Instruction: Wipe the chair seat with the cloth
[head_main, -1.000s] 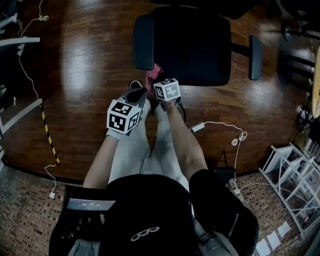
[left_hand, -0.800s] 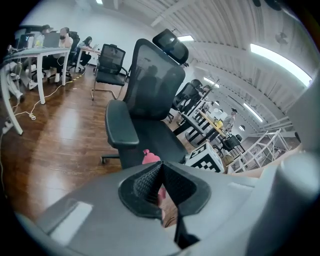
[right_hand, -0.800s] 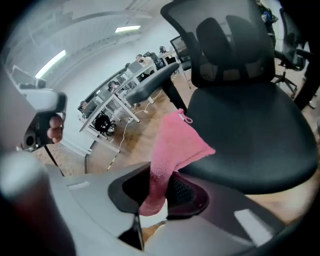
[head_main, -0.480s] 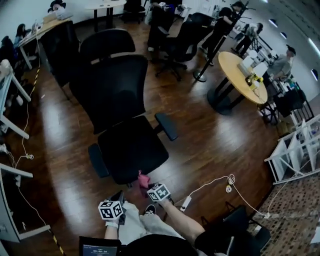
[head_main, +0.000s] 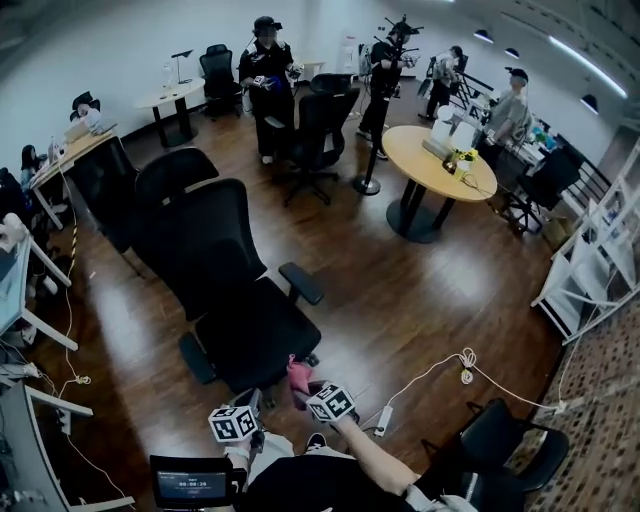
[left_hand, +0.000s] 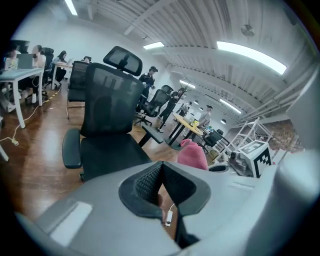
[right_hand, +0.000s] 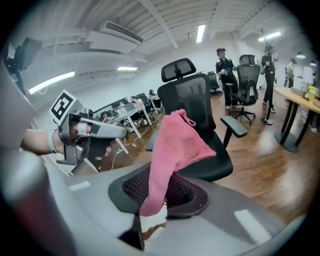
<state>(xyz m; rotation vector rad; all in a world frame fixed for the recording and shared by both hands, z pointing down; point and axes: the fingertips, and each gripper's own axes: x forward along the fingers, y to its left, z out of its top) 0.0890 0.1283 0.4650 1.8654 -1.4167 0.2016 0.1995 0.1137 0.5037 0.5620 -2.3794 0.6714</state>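
**While the cloth (right_hand: 172, 150) hangs short of the seat (right_hand: 220, 157), the wipe waits**

Since the pink cloth is pinched only by its lower end, most of it stands up and flops forward past the tips of the right gripper (right_hand: 156, 194). Those jaws are clamped on the fabric, with nothing else between them. The seat lies ahead of and below the tips and nothing touches it. From the head view the cloth sits just at the seat's near edge. By my read, the wiping hasn't begun.

Here's where it could go wrong. That's a small bite of fabric, and drag across the seat could tug it out of the jaws. The loose flap could also fold back on the first stroke, so bare jaw tips rub the seat instead of cloth. It's an office chair on a glossy wood floor (head_main: 400, 300), so a firm push may simply roll it away. The armrests (right_hand: 234, 126) flank the seat on both sides of the gripper's path, and a wide sweep could knock one.

The left gripper (left_hand: 161, 187) sits just left of the right one. Its pads meet at the tips and it carries nothing. Only floor and a white cable plug (left_hand: 169, 216) show through the gap behind the pads. It looks free to steady the chair if the chair starts to drift.
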